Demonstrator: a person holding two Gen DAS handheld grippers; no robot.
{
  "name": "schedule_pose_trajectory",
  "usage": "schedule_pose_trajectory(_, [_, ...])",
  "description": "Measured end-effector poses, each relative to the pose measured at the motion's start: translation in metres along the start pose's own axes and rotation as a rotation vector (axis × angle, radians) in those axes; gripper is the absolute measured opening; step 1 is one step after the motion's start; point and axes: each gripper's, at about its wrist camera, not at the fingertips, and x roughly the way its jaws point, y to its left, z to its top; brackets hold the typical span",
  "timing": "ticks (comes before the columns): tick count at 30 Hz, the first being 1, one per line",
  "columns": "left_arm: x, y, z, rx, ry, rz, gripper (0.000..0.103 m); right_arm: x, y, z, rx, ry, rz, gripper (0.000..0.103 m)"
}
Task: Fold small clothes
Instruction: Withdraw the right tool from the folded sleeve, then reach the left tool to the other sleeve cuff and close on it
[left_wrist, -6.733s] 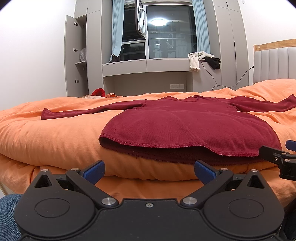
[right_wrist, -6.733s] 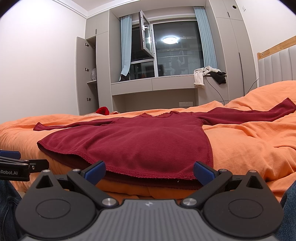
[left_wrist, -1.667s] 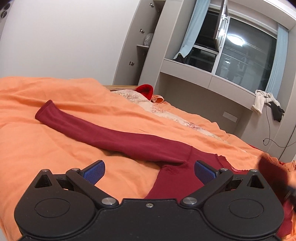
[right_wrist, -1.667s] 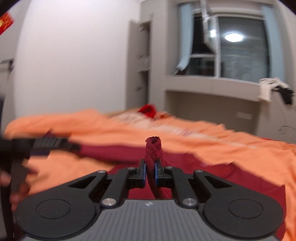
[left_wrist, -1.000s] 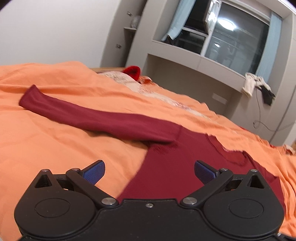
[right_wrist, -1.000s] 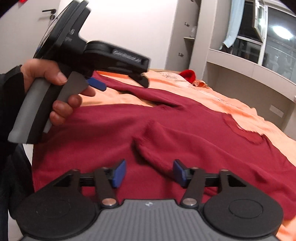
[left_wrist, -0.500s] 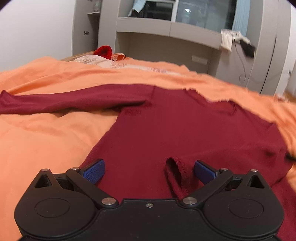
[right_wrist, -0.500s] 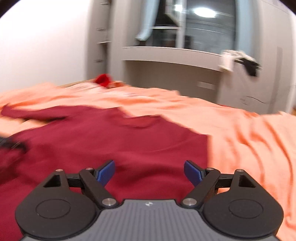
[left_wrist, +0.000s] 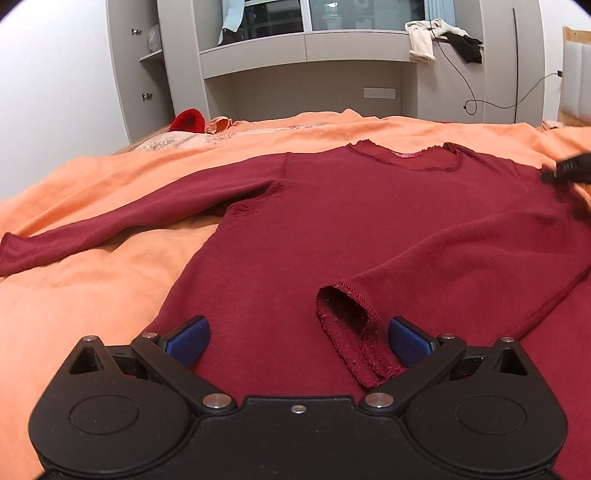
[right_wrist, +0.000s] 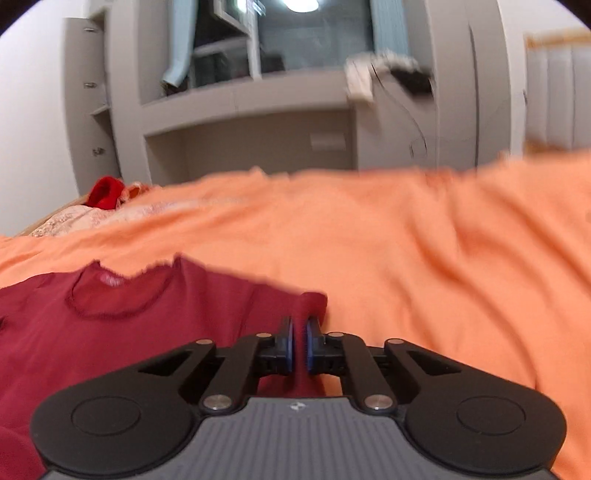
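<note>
A dark red long-sleeved sweater (left_wrist: 369, 221) lies flat on the orange bedcover (left_wrist: 92, 288). Its right sleeve is folded across the body, with the open cuff (left_wrist: 351, 317) between my left fingers. Its left sleeve (left_wrist: 110, 221) lies stretched out to the left. My left gripper (left_wrist: 297, 338) is open and empty, low over the sweater's body. My right gripper (right_wrist: 300, 345) is shut on the sweater's right shoulder fold (right_wrist: 308, 302), beside the neckline (right_wrist: 118, 291). The right gripper's tip shows in the left wrist view (left_wrist: 567, 171) at the far right.
Grey built-in cupboards and a window ledge (left_wrist: 306, 48) stand beyond the bed. Clothes (left_wrist: 439, 33) hang off the ledge, with a cable below. A red item (left_wrist: 188, 120) and a patterned pillow lie at the bed's far left. A padded headboard (right_wrist: 554, 96) is at the right.
My right gripper let go of the sleeve over the body, swung right and shut on the sweater's right shoulder. My left gripper turned from the left sleeve to over the body, still open.
</note>
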Motion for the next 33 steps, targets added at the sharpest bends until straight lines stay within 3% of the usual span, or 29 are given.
schedule_pose_trajectory(2, [0.000, -0.001, -0.001, 0.010, -0.002, -0.006, 0.103, -0.002, 0.000, 0.003, -0.029, -0.043, -0.023, 0.007])
schedule_pose_trajectory(5, [-0.001, -0.003, -0.001, 0.020, -0.006, -0.005, 0.103, 0.009, -0.003, 0.000, -0.023, 0.030, -0.028, 0.011])
schedule_pose_trajectory(6, [-0.001, -0.003, -0.001, 0.021, -0.007, -0.004, 0.103, 0.009, -0.003, -0.002, -0.034, 0.038, -0.030, 0.015])
schedule_pose_trajectory(8, [-0.002, -0.003, -0.002, 0.021, -0.008, -0.005, 0.103, 0.001, -0.007, -0.004, -0.020, 0.030, -0.008, 0.044])
schedule_pose_trajectory(16, [-0.004, -0.003, -0.002, 0.025, -0.012, -0.010, 0.103, -0.076, -0.019, -0.022, -0.166, 0.028, 0.004, 0.076])
schedule_pose_trajectory(20, [-0.005, -0.006, -0.003, 0.031, -0.015, 0.000, 0.103, -0.091, -0.023, -0.039, -0.137, 0.062, 0.026, 0.082])
schedule_pose_trajectory(25, [-0.005, -0.007, -0.003, 0.031, -0.020, 0.002, 0.103, -0.072, -0.016, -0.058, -0.129, 0.133, -0.033, 0.083])
schedule_pose_trajectory(28, [-0.006, -0.003, -0.002, 0.023, -0.012, -0.017, 0.103, -0.078, -0.014, -0.056, -0.145, 0.121, -0.058, 0.085])
schedule_pose_trajectory(31, [-0.010, 0.011, 0.000, -0.015, -0.010, -0.062, 0.103, -0.097, -0.014, -0.054, -0.118, 0.108, -0.028, 0.097])
schedule_pose_trajectory(33, [-0.013, 0.024, 0.002, -0.061, -0.030, -0.051, 0.102, -0.118, -0.011, -0.053, -0.071, 0.089, 0.011, 0.103])
